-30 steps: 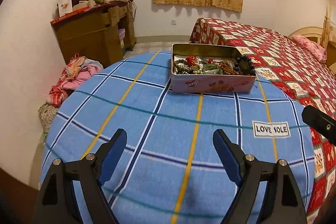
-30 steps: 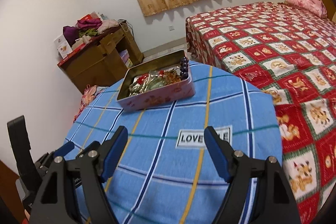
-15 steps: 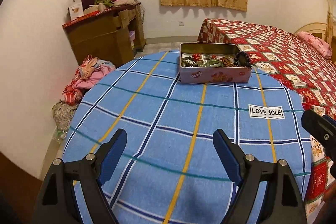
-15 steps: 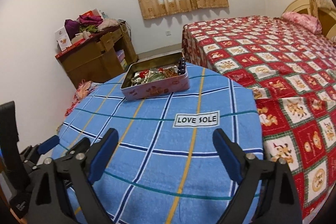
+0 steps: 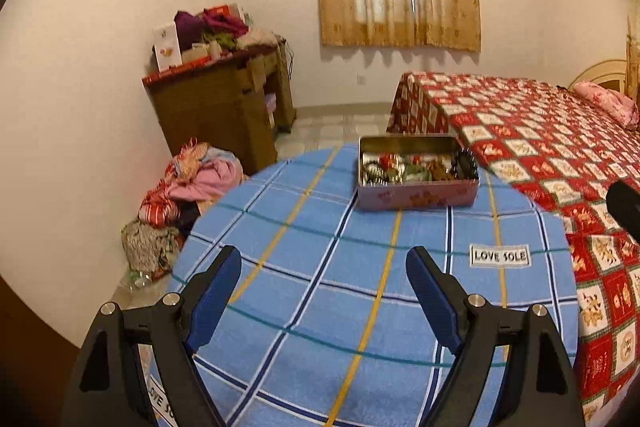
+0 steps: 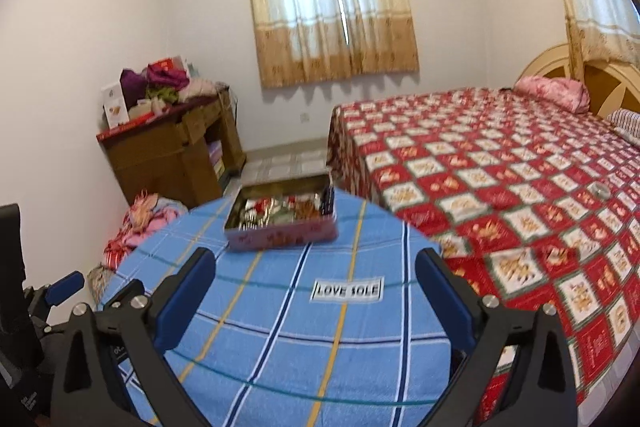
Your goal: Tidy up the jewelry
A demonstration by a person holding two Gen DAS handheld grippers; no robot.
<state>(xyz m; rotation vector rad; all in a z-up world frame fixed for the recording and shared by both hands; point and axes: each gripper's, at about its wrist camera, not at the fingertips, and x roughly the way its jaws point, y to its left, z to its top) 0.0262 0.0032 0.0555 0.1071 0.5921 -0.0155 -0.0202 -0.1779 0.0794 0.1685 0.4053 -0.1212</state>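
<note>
An open pink tin point(image 5: 416, 195) holding a tangle of beads and bracelets point(image 5: 412, 169) stands at the far side of a round table under a blue checked cloth point(image 5: 320, 287). My left gripper point(image 5: 323, 263) hovers open above the near part of the table, well short of the tin, with nothing between its blue pads. In the right wrist view the tin point(image 6: 280, 238) lies ahead and slightly left. My right gripper point(image 6: 315, 261) is high over the cloth, its jaws opening wide and empty. The left gripper's tip point(image 6: 60, 287) shows at the left edge.
A bed with a red patterned quilt point(image 6: 500, 179) runs along the table's right side. A wooden desk piled with clothes point(image 5: 216, 99) stands by the left wall, with a heap of laundry point(image 5: 188, 187) on the floor beside it. A "LOVE SOLE" label point(image 5: 500, 255) marks the cloth.
Both grippers have risen and drawn back, so the tin looks smaller and farther off. The right gripper's jaws have spread wider. The left gripper's jaws stayed the same.
</note>
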